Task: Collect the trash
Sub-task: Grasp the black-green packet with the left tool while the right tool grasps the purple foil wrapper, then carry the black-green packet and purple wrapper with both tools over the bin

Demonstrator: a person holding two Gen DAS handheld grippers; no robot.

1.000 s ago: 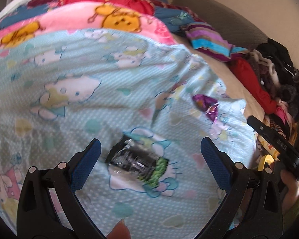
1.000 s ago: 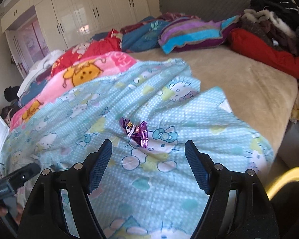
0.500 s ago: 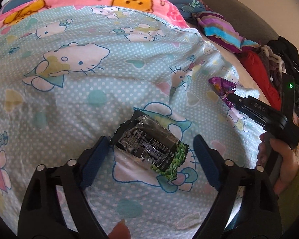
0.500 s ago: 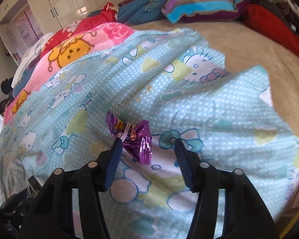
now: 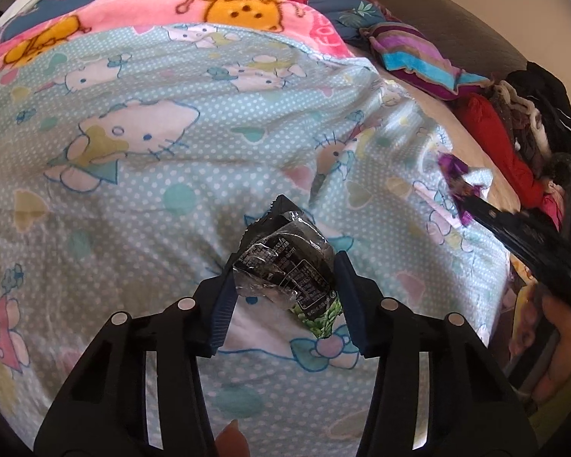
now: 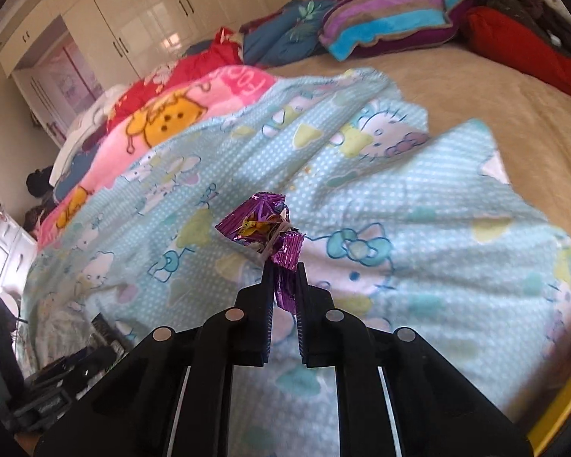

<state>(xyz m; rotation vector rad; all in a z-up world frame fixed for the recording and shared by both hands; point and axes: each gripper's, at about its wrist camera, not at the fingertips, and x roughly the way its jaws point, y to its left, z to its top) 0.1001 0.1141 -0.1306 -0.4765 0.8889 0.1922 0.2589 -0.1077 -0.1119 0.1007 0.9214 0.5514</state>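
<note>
Left gripper (image 5: 283,266): I've just been closing it; pads now clamp the black wrapper (image 5: 285,270).
Right gripper (image 6: 284,270): just closed too, pinching the purple wrapper (image 6: 264,224).
Black wrapper: on the blue blanket (image 5: 141,198), long axis tilted, green end toward me.
Purple wrapper: near the blanket's right edge, crumpled, sticking up past my fingertips.
</note>
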